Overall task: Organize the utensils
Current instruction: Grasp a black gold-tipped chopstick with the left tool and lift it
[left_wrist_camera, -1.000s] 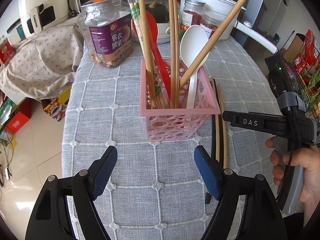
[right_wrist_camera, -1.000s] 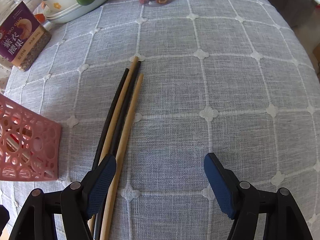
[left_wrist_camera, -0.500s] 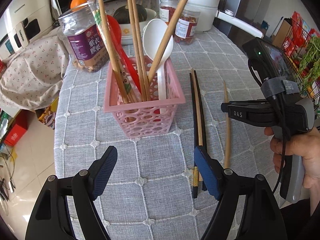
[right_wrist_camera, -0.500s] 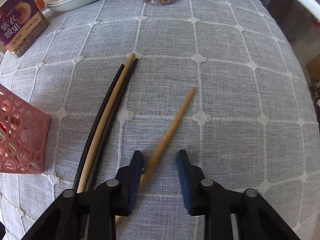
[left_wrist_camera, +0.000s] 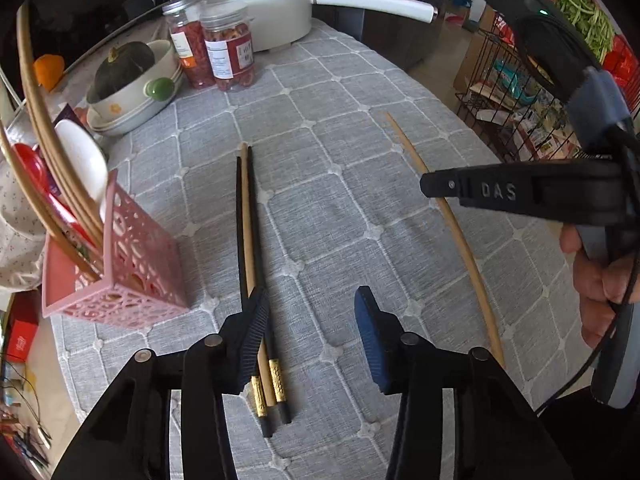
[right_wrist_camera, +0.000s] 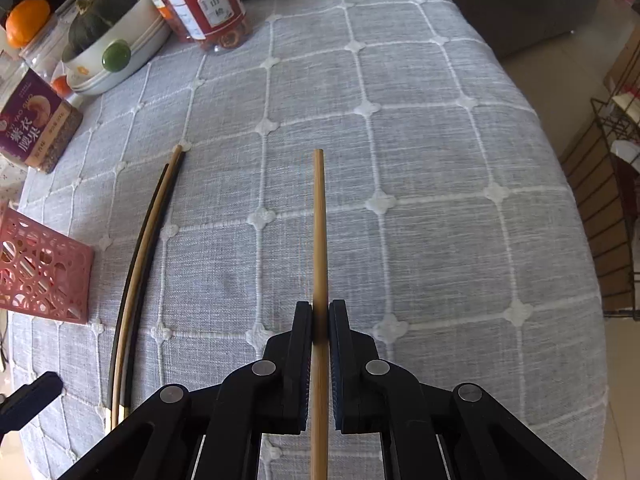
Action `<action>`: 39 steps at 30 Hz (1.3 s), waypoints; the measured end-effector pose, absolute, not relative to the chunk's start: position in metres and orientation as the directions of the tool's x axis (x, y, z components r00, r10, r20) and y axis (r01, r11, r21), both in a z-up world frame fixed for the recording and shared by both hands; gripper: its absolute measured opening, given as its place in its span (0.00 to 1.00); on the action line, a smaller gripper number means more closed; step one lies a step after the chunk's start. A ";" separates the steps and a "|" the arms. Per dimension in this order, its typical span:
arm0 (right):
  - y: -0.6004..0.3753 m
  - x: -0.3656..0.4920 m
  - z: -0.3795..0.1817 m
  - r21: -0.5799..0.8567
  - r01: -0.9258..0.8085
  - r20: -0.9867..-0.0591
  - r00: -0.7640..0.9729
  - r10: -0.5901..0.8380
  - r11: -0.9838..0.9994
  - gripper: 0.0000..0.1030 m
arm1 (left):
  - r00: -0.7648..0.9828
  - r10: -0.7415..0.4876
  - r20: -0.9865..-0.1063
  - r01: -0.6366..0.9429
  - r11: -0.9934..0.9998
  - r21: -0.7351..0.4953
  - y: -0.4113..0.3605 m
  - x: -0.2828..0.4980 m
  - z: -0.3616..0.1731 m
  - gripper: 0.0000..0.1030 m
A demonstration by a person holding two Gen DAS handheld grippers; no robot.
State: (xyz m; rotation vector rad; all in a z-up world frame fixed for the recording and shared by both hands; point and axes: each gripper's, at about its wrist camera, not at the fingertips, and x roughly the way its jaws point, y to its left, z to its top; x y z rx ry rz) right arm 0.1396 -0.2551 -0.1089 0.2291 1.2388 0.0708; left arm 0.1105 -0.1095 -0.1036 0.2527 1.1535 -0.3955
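Observation:
My right gripper [right_wrist_camera: 320,320] is shut on a light bamboo chopstick [right_wrist_camera: 319,220], which points straight ahead a little above the grey checked tablecloth [right_wrist_camera: 420,152]. The same chopstick [left_wrist_camera: 460,236] shows at the right of the left wrist view. Two black chopsticks with gold bands and one bamboo chopstick [left_wrist_camera: 249,232] lie side by side on the cloth. My left gripper [left_wrist_camera: 312,320] hovers over their near ends with its jaws closing. Its left finger [left_wrist_camera: 256,320] covers them and only bare cloth lies between the pads. A pink lattice basket [left_wrist_camera: 136,276] at the left holds chopsticks and two spoons, one white and one red.
At the back stand two red-filled jars [left_wrist_camera: 228,52], a white bowl with a dark squash [left_wrist_camera: 132,76] and a white pot with a long handle [left_wrist_camera: 256,0]. A nut jar [right_wrist_camera: 36,128] stands at the back left. A wire rack [left_wrist_camera: 520,92] stands beyond the table's right edge.
My right gripper shut on the bamboo chopstick and carried it right, away from the other three. My left gripper moved right from the basket to over those three, and its jaws narrowed.

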 end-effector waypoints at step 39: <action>-0.288 0.123 -0.081 0.329 0.053 -0.865 0.416 0.279 0.943 0.05 | 0.291 0.010 -0.957 0.212 0.975 0.075 -0.131 0.193 -0.150 0.05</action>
